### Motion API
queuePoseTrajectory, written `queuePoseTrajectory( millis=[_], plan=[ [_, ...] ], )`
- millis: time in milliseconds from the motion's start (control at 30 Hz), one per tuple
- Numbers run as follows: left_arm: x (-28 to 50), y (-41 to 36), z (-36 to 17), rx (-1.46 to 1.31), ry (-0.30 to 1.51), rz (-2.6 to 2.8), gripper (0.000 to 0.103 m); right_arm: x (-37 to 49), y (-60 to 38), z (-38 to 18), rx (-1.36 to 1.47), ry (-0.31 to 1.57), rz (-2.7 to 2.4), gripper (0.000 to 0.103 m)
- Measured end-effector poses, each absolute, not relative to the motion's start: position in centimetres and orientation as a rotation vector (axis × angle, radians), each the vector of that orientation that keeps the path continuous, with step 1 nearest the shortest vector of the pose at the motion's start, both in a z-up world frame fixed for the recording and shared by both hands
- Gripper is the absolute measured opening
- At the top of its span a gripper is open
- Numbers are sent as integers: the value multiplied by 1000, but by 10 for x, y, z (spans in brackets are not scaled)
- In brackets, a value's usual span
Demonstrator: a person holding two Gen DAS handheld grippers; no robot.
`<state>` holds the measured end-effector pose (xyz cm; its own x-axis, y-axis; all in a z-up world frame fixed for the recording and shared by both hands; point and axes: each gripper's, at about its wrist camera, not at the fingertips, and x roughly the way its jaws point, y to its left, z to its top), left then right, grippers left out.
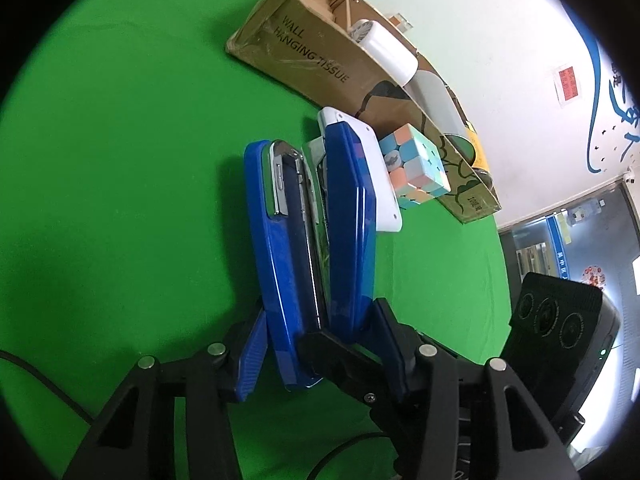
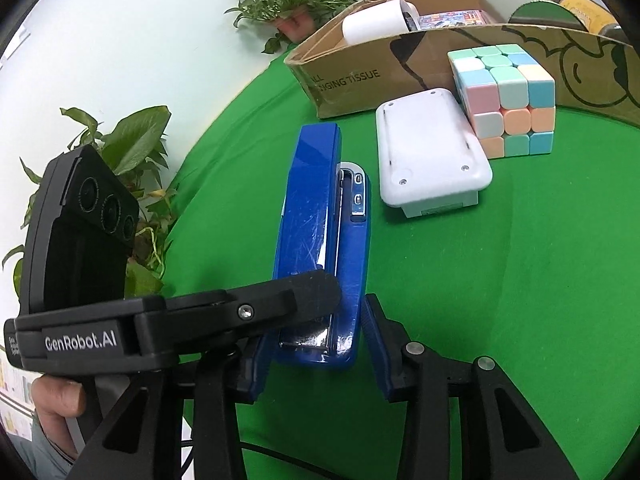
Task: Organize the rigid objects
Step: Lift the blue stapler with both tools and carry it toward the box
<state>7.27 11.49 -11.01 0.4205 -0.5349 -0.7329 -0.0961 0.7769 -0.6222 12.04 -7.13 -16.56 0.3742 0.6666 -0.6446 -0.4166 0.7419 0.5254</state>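
Both claws clamp stapler (image 1: 312, 248); left claw (image 1: 316, 344), right claw (image 2: 316, 344) hide its rear.

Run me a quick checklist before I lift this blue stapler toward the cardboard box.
1. Stapler sits between the left gripper pads: ok, both pads lie against its sides.
2. Right gripper has a grip on it: cannot tell, one pad is hidden behind the left gripper's finger.
3. Grippers are clear of each other: not ok, they cross at the stapler's near end.
4. Straight path to the cardboard box is clear: not ok, the white device and puzzle cube lie in front of it.
5. Box has room: cannot tell, its floor is mostly hidden.
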Motion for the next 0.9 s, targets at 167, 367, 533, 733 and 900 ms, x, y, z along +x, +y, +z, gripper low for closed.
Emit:
queuePoseTrajectory(
  millis=[167,367,533,733,900],
  plan=[
    [75,109,-101,-624,1091,-303,45,112,-65,-155,242,917,721,27],
    [78,110,-81,-593,1063,-318,45,105,-67,-132,221,865,707,27],
    [88,104,-47,-558,989,-360,45,99,-76,-95,196,757,675,27],
    [128,90,1,-486,894,-425,45,115,-93,-44,200,638,627,27],
    [187,72,24,-439,876,-489,45,150,-111,-14,209,599,574,27]
  ],
)
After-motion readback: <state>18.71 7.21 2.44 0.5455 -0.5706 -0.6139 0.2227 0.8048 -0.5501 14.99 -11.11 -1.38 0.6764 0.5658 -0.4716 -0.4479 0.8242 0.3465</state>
